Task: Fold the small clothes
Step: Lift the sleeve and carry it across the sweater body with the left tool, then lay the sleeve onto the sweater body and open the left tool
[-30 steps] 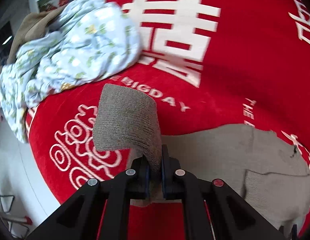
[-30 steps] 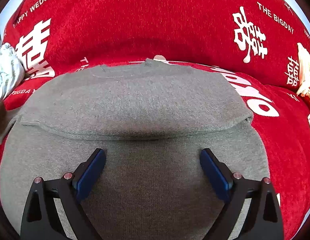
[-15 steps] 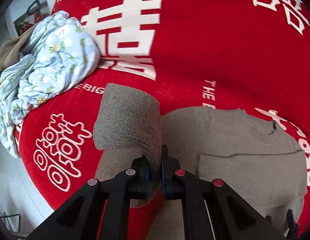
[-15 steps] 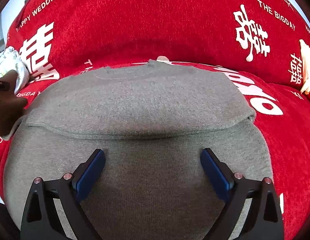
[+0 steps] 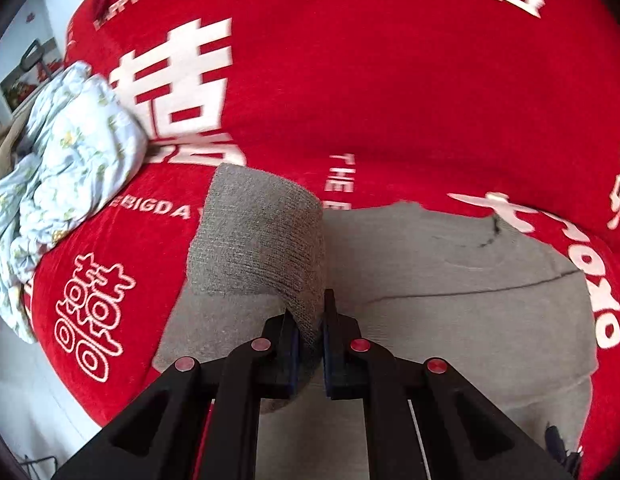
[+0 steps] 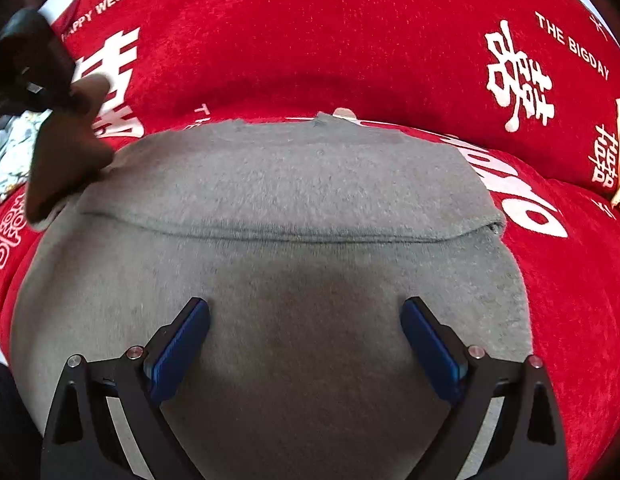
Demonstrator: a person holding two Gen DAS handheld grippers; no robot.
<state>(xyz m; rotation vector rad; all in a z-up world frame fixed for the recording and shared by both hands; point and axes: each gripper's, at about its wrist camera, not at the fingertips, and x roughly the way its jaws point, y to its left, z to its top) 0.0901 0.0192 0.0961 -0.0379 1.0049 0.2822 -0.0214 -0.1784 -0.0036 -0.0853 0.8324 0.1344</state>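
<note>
On the red cover, left claw clamped on grey sleeve, right claw agape

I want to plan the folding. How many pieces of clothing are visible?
2, perhaps more hidden: grey sweater spread on the red cover; floral garment bunched at its left edge.

- Showing bright, even daylight on the red cover.
- Smearing with motion blur far ahead of the left claw.
- Casting soft shadow between the right claw's fingers.
- Bending and darkening at fisheye edges.
</note>
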